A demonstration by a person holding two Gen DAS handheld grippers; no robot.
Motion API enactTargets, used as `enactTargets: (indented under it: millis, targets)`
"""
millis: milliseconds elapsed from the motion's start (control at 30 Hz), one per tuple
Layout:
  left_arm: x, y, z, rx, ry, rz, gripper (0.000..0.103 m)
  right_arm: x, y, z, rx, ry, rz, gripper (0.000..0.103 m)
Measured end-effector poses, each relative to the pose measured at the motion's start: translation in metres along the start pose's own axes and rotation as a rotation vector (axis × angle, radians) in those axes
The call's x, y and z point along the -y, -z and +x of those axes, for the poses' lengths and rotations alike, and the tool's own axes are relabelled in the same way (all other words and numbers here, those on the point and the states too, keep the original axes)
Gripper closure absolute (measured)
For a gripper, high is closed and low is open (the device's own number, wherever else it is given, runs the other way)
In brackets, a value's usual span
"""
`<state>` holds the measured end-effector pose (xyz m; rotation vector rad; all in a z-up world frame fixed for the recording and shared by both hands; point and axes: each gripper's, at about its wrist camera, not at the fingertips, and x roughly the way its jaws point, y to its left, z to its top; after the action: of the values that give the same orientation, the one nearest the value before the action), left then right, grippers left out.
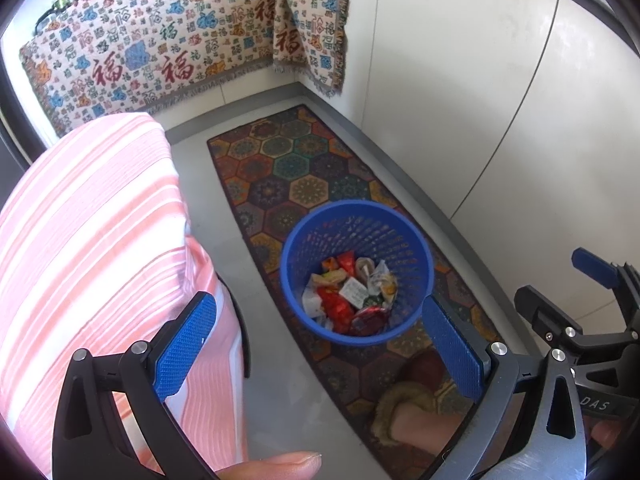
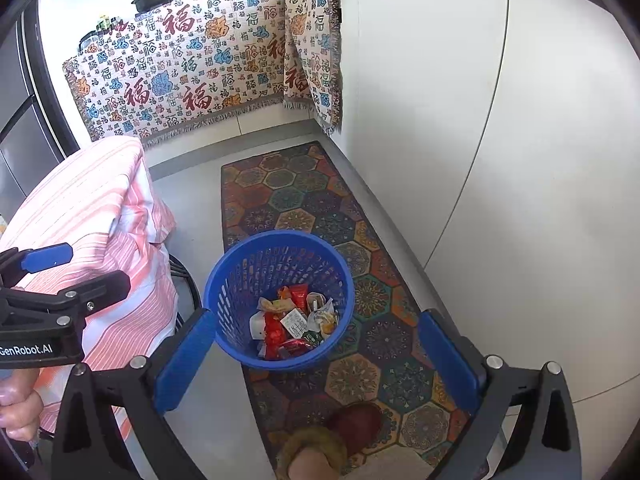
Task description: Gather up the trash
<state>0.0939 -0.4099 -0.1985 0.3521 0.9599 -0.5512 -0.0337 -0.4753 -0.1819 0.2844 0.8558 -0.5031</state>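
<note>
A blue mesh waste basket point(image 1: 356, 272) stands on a patterned floor mat point(image 1: 296, 176). It holds several crumpled wrappers point(image 1: 348, 296), red, white and yellow. It also shows in the right wrist view point(image 2: 278, 300), with the wrappers point(image 2: 294, 324) at its bottom. My left gripper point(image 1: 320, 344) hangs above the basket, open and empty. My right gripper point(image 2: 318, 356) is also above the basket, open and empty. The right gripper shows at the right edge of the left wrist view point(image 1: 592, 320), and the left gripper at the left edge of the right wrist view point(image 2: 48, 296).
A table draped in a pink striped cloth point(image 1: 92, 248) is close on the left. White cabinet doors point(image 1: 460, 80) run along the right. A patterned cloth point(image 1: 152, 40) hangs over the far counter. A person's slippered foot point(image 2: 320, 448) stands on the mat below.
</note>
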Motion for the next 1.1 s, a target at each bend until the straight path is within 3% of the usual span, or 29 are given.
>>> enactTargets:
  millis: [1100]
  targets:
    - [-0.0016, -0.0014, 0.0072, -0.012, -0.003, 0.003, 0.001, -0.0031, 0.0033, 0.0039, -0.008, 0.006, 0.007, 0.000]
